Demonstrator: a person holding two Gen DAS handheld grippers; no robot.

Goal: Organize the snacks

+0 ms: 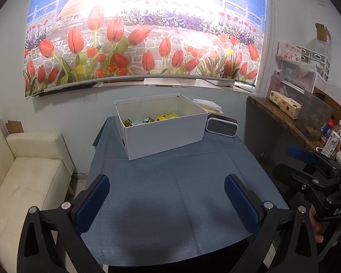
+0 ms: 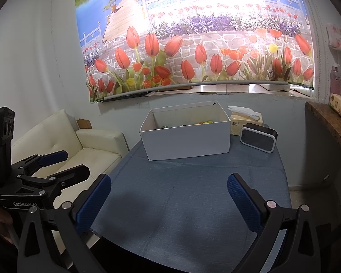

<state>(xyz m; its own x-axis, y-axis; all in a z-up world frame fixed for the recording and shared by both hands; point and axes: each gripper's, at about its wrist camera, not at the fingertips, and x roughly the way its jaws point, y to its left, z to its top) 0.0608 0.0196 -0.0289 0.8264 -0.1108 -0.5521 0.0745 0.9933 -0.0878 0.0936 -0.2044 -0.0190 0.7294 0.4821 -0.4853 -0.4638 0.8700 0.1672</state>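
A white box (image 1: 163,132) (image 2: 186,141) stands at the far end of the blue-clothed table (image 1: 170,193) (image 2: 193,193). Inside it lie snack packets: a yellow one (image 1: 167,116) (image 2: 203,122) and greenish ones (image 1: 128,122). My left gripper (image 1: 167,200) hovers open over the near part of the table, nothing between its blue pads. My right gripper (image 2: 169,201) is open too, empty, at about the same distance from the box. Each gripper shows at the edge of the other's view, the right gripper (image 1: 316,166) and the left gripper (image 2: 45,168).
A black-and-white speaker (image 1: 221,126) (image 2: 258,140) and a tissue pack (image 2: 246,121) sit right of the box. A cream sofa (image 1: 29,177) (image 2: 88,150) stands left of the table. A cluttered wooden shelf (image 1: 284,116) is on the right. A tulip poster hangs behind.
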